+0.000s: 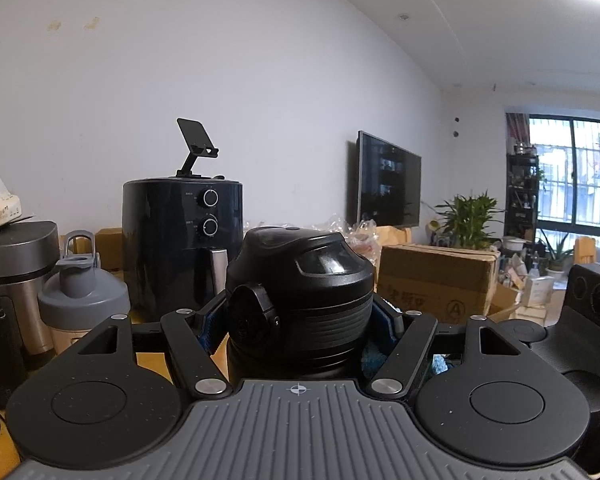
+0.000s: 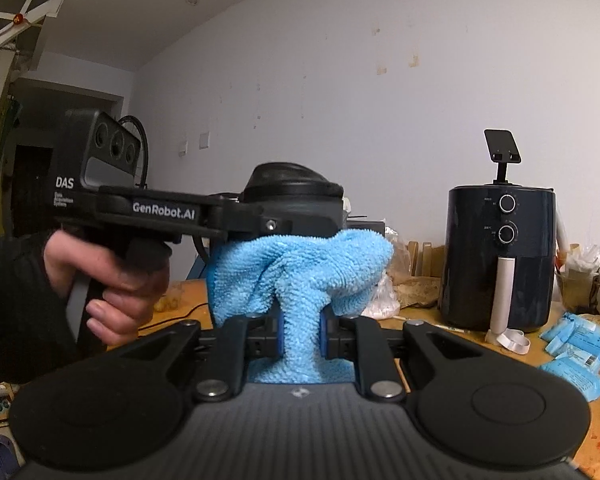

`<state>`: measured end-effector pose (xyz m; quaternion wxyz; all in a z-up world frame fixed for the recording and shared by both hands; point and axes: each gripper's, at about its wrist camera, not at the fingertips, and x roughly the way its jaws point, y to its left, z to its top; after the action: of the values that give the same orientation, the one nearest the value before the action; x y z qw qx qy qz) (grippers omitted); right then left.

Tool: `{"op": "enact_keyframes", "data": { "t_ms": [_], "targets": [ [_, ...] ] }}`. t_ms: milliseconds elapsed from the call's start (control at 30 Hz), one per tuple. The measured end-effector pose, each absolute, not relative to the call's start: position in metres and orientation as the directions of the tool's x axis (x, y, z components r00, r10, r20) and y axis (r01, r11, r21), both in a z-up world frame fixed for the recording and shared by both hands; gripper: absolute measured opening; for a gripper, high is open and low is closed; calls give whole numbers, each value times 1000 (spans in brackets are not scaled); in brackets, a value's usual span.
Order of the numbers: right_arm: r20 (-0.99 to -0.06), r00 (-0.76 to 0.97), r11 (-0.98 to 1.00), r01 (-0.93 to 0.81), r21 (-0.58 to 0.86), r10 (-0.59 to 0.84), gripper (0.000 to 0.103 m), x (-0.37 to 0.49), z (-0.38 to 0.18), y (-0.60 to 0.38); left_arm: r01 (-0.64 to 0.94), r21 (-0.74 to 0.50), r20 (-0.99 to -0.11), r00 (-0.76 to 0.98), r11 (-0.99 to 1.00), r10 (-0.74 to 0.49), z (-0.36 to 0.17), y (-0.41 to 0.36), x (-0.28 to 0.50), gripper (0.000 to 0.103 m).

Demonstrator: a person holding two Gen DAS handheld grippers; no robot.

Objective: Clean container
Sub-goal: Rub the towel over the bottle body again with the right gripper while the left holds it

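Between the left gripper's (image 1: 300, 320) fingers sits the black container (image 1: 300, 300), upright, lid on, clamped on both sides above the tabletop (image 2: 420, 316). Right gripper (image 2: 300, 332) has its fingers nearly closed, pinching a blue microfibre cloth (image 2: 300, 276); the cloth's bunched top lies against the container's side. Air fryer (image 2: 500, 256) stands well apart behind.

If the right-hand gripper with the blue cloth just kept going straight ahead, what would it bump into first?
Most likely the black lidded bottle clamped in the left gripper. The right gripper pinches a fluffy light-blue cloth that already bunches against the bottle's side, so the cloth would press in first. Exact depth is hard to judge.
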<state>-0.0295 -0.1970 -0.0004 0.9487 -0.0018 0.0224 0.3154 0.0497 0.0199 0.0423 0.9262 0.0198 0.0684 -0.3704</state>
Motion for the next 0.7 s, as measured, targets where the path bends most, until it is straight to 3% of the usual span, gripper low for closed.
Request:
{"op": "enact_keyframes", "data": {
  "t_ms": [400,700],
  "targets": [
    [-69,792,795,-606,25,607,9,-29,-8,-199,689,-4,-136,717,724,-683,40,19,46,68],
    [-175,774,789,-613,39,609,9,-22,-37,-196,686,-3,-133,721,728,-680,39,17,40,68]
  ]
}}
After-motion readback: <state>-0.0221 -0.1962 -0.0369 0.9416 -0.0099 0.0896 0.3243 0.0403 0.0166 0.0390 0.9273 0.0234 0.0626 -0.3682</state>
